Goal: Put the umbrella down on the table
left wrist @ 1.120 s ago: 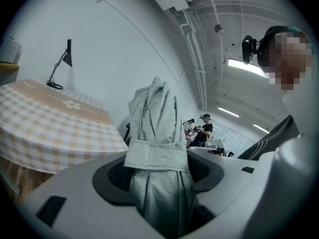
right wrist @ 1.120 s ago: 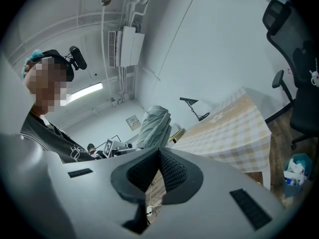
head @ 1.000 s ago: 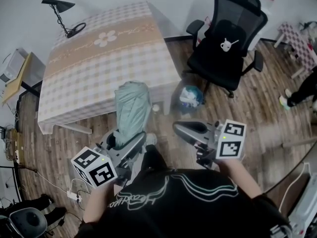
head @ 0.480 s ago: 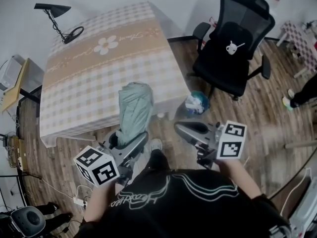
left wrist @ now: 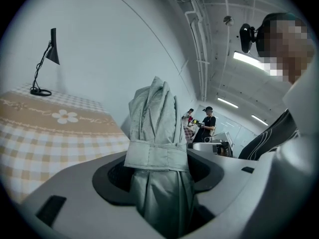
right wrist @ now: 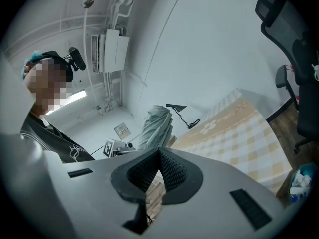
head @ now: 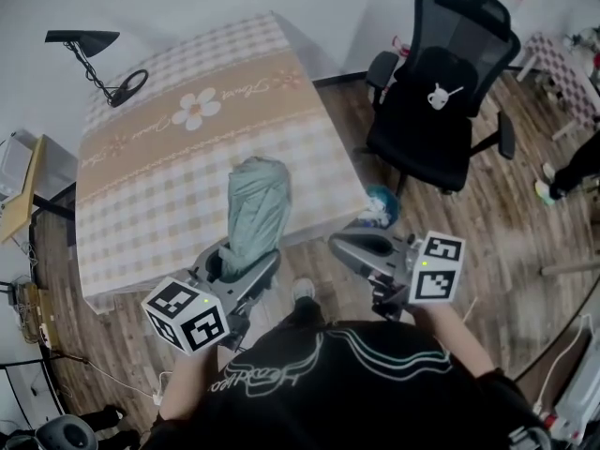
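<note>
Left claw (head: 241, 263) clenched on the folded pale-green umbrella (head: 255, 204), gripping just below its strap and holding it upright over the near edge of the checked bench (head: 159, 172). Right claw (head: 345, 244) empty, jaws pressed together, near the bench's corner.

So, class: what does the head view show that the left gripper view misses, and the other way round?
Only the head view: the black office chair and the wooden floor. Only the left gripper view: the ceiling lights and pipes. Both: the left gripper shut on the folded umbrella, the checked table and the desk lamp.
</note>
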{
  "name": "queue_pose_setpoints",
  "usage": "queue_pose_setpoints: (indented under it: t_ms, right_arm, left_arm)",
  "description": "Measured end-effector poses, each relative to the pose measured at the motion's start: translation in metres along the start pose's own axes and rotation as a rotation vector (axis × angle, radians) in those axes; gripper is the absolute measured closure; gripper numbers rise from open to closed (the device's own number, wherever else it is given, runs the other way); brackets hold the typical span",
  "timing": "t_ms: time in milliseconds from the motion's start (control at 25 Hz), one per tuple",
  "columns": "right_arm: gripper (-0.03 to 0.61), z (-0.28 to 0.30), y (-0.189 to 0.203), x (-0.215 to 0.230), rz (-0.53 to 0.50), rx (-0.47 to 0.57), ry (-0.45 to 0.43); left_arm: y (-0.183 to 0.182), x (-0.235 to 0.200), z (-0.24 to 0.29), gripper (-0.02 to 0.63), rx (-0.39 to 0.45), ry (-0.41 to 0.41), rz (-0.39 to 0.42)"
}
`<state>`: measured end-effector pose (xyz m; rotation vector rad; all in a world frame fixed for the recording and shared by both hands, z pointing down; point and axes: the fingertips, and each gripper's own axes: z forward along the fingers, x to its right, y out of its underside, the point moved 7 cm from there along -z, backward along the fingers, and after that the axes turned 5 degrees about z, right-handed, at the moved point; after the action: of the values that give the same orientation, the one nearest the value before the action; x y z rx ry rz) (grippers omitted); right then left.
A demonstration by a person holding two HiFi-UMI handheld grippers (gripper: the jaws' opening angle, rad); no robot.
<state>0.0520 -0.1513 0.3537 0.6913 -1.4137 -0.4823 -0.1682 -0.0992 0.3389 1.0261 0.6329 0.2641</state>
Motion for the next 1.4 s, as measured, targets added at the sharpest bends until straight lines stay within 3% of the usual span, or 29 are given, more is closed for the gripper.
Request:
queue_pose_setpoints:
  t_ms: [480, 920, 1400]
  right_arm:
    - [0.566, 0.065, -0.038, 0.039, 0.045, 0.009, 0.059]
    - [0.566, 0.094, -0.057, 0.078, 0.082, 0.040, 0.094]
    - [0.566, 0.105, -0.057, 0.102, 0.117, 0.050, 0.130]
  left_arm:
    - [-0.043, -0.091, 0.025, 0.344, -0.037, 0.037, 0.027]
    - [-0.065, -0.156, 0.058, 0.344, -0.075, 0.012, 0.075]
    - [-0.054, -0.200, 0.090, 0.344, -0.173, -0.041, 0.120]
